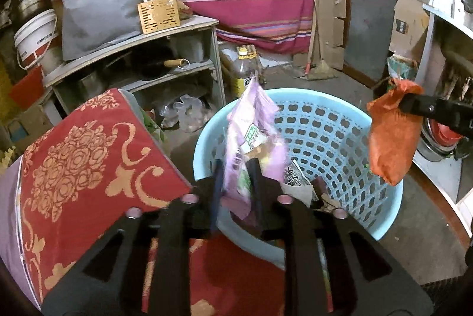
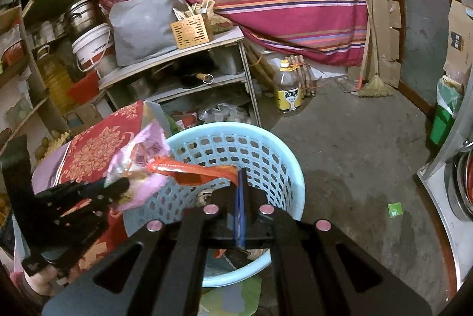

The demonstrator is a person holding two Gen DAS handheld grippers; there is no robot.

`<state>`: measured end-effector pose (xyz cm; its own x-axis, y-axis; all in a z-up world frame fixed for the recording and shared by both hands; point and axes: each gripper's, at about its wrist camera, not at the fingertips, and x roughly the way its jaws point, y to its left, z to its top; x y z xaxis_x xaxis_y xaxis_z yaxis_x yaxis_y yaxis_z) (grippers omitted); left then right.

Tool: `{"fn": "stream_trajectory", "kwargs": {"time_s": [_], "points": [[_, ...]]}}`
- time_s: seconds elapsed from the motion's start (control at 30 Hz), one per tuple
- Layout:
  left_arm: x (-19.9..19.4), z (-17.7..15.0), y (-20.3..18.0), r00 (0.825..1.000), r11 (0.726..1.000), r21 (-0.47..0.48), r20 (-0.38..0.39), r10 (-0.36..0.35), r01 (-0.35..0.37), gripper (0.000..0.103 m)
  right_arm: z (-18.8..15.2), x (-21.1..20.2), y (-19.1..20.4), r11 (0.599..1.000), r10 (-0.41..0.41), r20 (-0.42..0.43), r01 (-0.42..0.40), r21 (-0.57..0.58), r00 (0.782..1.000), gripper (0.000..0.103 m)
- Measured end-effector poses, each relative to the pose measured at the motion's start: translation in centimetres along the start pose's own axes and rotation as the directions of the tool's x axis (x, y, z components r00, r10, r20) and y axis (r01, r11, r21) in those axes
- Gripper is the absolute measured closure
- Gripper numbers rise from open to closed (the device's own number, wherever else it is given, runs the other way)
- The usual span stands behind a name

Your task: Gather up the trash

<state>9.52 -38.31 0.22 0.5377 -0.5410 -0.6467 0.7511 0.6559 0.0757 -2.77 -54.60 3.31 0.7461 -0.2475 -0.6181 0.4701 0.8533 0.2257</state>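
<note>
1. Dropping trash: both wrappers hang over the blue basket (image 1: pixel 348 121), which already holds scraps.
2. Left gripper (image 1: pixel 236 177), at six o'clock of the basket, fingers parted, purple wrapper (image 1: pixel 254 133) loose between them.
3. Right gripper (image 2: pixel 240 183) clamped tight on the orange wrapper (image 2: pixel 189 169); it likely must release next.

The light-blue perforated plastic basket (image 2: pixel 266 156) stands on the floor, lower centre; the grey shelf unit (image 2: pixel 177 71) behind it, upper left; the clear oil bottle (image 2: pixel 287 90) right of that shelf.
</note>
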Motion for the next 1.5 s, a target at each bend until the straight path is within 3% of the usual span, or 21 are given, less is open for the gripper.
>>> {"fn": "stream_trajectory", "kwargs": {"time_s": [0.1,0.23,0.3,0.6,0.63,0.7,1.03,1.17,1.3,1.43,1.5], "points": [[-0.4,0.0,-0.1,1.000,1.000,0.000,0.014,0.003,-0.003,0.050,0.0,0.1,0.3,1.000,-0.001,-0.006,0.001,-0.002,1.000,0.103],[-1.7,0.0,0.3,0.999,0.999,0.002,0.031,0.035,-0.036,0.039,0.0,0.4,0.4,1.000,-0.005,-0.014,0.005,-0.003,1.000,0.103],[-3.0,-0.1,1.3,0.996,0.997,-0.015,0.056,0.076,-0.075,0.025,-0.1,0.6,0.5,1.000,-0.005,-0.018,0.005,-0.002,1.000,0.103],[-9.8,-1.5,6.1,0.967,0.976,-0.114,0.153,0.203,-0.186,0.007,-0.1,1.8,2.4,0.998,-0.030,-0.046,0.027,-0.050,0.999,0.099],[-10.3,-1.6,6.4,0.965,0.974,-0.123,0.158,0.211,-0.193,0.006,-0.2,1.9,2.5,0.998,-0.034,-0.051,0.031,-0.056,0.998,0.091],[-11.7,-2.2,7.6,0.956,0.964,-0.147,0.167,0.243,-0.219,0.006,-0.4,2.1,2.7,0.998,-0.039,-0.059,0.036,-0.055,0.997,0.043],[-16.2,-4.8,11.1,0.915,0.923,-0.214,0.182,0.360,-0.320,0.006,-0.3,1.3,3.5,0.999,-0.019,-0.056,0.016,-0.044,0.998,0.041],[-17.8,-6.0,11.9,0.899,0.904,-0.249,0.184,0.397,-0.348,0.006,0.0,-0.7,5.4,0.997,0.006,0.012,-0.005,-0.080,1.000,0.029],[-19.3,-7.5,12.8,0.880,0.880,-0.277,0.175,0.442,-0.386,0.006,-0.7,-3.0,8.3,0.988,0.059,0.058,-0.050,-0.148,0.997,0.024],[-21.0,-9.9,14.0,0.870,0.849,-0.361,0.163,0.466,-0.387,0.005,-2.3,-5.0,11.2,0.972,0.117,0.096,-0.095,-0.214,0.989,0.015],[-21.8,-11.0,14.3,0.854,0.827,-0.384,0.158,0.497,-0.410,0.005,-3.1,-5.6,12.4,0.967,0.144,0.108,-0.117,-0.224,0.984,0.010]]}}
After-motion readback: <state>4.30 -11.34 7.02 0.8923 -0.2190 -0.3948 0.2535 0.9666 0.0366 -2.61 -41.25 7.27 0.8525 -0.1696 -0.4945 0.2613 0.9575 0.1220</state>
